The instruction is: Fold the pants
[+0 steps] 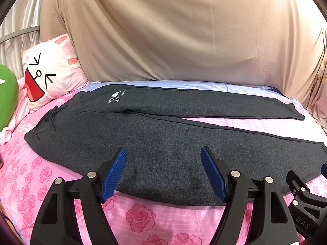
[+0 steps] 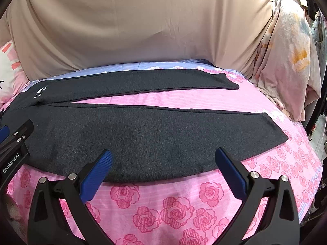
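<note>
White lettering is printed on the dark grey pants near the waistband end, sideways to the camera; only "TO" and part of a second line, roughly "SIGN", can be made out, the rest is unclear. The left gripper, at the left edge of the right wrist view, bears "GenRobot.AI". The right gripper, at the lower right corner of the left wrist view, shows "DAS".
</note>
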The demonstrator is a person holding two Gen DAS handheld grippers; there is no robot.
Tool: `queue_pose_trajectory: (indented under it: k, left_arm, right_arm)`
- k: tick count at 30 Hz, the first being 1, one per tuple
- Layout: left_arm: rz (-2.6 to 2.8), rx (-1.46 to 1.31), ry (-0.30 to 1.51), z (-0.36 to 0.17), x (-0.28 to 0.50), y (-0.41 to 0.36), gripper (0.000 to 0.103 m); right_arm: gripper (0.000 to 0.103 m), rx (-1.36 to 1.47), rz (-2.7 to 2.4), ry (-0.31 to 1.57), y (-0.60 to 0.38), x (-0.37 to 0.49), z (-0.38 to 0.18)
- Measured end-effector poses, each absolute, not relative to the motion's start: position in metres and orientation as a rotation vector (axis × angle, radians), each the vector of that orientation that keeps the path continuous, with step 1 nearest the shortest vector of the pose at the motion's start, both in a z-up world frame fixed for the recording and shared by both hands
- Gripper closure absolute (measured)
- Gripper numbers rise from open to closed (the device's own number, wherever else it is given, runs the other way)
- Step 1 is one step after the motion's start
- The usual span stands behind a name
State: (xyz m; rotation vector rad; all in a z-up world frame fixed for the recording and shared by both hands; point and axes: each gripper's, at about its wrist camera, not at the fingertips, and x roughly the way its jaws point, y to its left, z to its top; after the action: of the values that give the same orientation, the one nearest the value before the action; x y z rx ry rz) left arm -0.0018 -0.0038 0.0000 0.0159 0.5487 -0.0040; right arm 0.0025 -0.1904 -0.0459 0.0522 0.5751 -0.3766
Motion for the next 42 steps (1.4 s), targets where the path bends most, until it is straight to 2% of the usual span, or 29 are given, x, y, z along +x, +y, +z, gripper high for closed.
queue_pose_trajectory:
  k: [42]
  left_arm:
    - [-0.004,0.020,0.547,0.0014,-0.0028,-0.0039,0.031]
  right_arm:
    - [0.005,0.054,-0.375,0.586,-0.1888,0.0063,-0.0424]
